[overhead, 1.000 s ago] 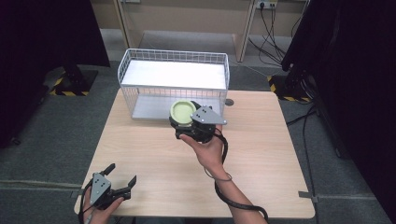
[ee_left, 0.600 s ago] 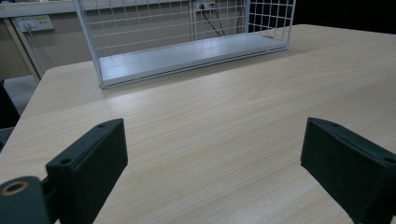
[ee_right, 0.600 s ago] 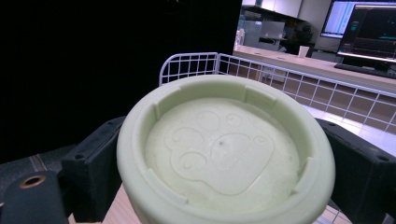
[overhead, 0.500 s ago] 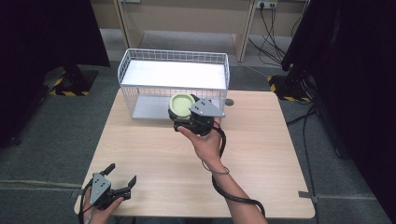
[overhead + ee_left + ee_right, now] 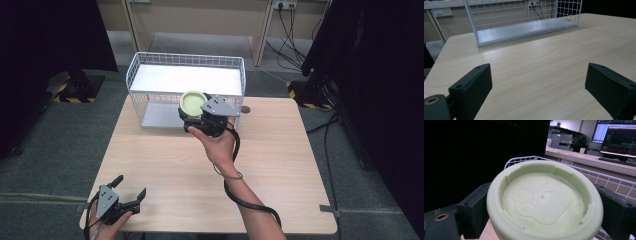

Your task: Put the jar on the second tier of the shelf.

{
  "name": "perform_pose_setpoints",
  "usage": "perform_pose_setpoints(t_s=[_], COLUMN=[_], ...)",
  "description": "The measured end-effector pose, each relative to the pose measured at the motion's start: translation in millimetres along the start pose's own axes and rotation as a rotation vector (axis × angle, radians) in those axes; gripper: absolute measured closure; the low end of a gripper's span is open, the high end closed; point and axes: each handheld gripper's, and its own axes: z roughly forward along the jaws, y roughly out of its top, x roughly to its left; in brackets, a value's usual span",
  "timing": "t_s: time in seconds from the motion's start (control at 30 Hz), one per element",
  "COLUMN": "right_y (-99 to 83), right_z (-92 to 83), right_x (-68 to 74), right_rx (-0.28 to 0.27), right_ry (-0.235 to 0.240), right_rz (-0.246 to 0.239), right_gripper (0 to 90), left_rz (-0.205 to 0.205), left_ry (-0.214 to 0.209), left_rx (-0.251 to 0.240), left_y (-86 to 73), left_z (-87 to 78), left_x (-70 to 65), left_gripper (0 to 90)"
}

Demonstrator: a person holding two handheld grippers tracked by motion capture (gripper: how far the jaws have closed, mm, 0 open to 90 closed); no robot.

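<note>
Right gripper [image 5: 202, 111]: my jaws clamp the green bowl [image 5: 191, 102], raised toward twelve o'clock to clear the wire basket [image 5: 150, 67].
Left gripper [image 5: 126, 198]: my jaws gape empty, parked at seven o'clock.

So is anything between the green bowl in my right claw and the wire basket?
Only the wire basket's near wall. The green bowl, clamped in the right claw, is up at its rim; nothing else visible blocks it.

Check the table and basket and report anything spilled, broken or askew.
Nothing stands out. The wire basket sits upright on the table, and the green bowl looks whole in the right gripper, no spill. The left gripper rests open at the near corner.
</note>
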Motion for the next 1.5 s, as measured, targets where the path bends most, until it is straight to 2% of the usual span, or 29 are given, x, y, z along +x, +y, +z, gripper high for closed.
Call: perform_pose_setpoints(t_s=[0.33,1.5], right_y=[10.5,37.4], right_z=[7.7,47.7], right_x=[-6.7,-26.0], right_rx=[-0.01,0.004], right_ry=[-0.023,-0.087], right_rz=[0.01,0.048], right_gripper=[11.4,11.4], left_rz=[0.002,-0.007], left_ry=[0.001,-0.003], left_rx=[0.001,0.0], left_y=[0.0,-0.1], left_z=[-0.1,-0.3], left_x=[0.1,1.0], left_gripper=[6.9,6.9])
